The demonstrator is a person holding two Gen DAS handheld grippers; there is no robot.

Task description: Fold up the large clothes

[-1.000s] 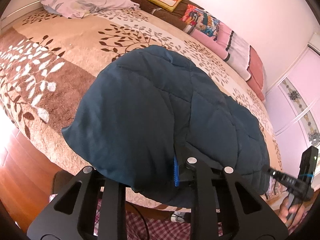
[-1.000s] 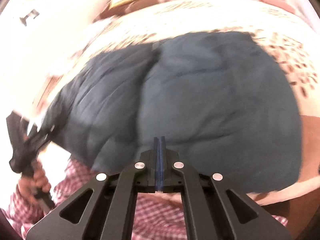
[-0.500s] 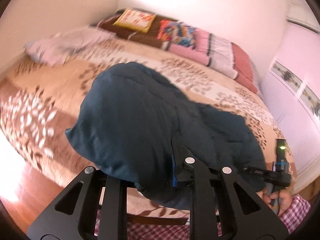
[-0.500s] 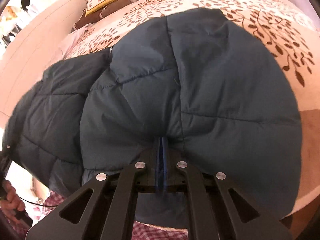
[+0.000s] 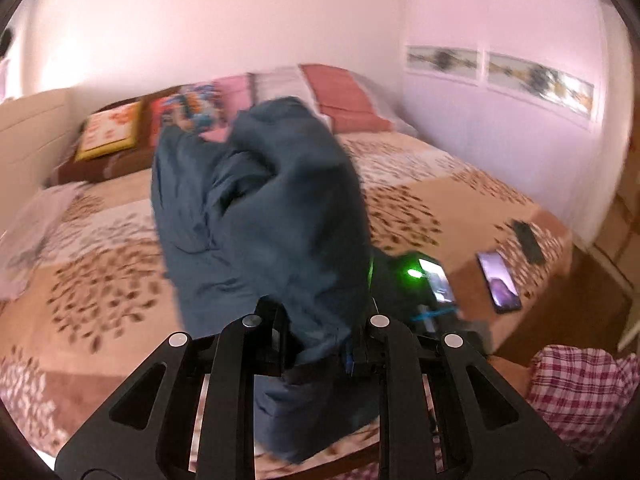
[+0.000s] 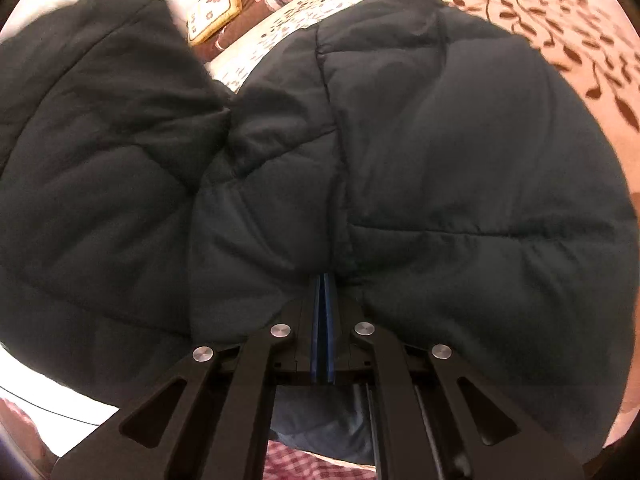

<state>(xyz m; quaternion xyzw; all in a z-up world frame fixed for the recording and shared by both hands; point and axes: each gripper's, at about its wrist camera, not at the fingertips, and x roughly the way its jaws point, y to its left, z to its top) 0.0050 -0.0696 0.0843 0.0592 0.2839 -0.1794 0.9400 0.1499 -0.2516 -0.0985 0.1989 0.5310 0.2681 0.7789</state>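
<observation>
A large dark blue quilted jacket (image 5: 260, 216) is lifted off the bed and hangs bunched in front of my left gripper (image 5: 316, 344), whose jaws are closed on its near edge. In the right wrist view the same jacket (image 6: 400, 152) fills most of the frame, and my right gripper (image 6: 323, 292) is shut on its hem, blue pads pressed together. The right gripper's body with a green light (image 5: 424, 280) shows just right of the jacket in the left wrist view.
The bed (image 5: 460, 200) has a beige and brown leaf-print cover. Several pillows (image 5: 340, 96) and a yellow cushion (image 5: 108, 132) line the headboard. Two phones (image 5: 500, 280) lie near the bed's right corner. A white wall and wardrobe (image 5: 500, 100) stand at the right.
Both grippers have raised the jacket's near edge off the bed and swung it up; the left view has tilted upward and the jacket now hangs bunched instead of lying spread flat.
</observation>
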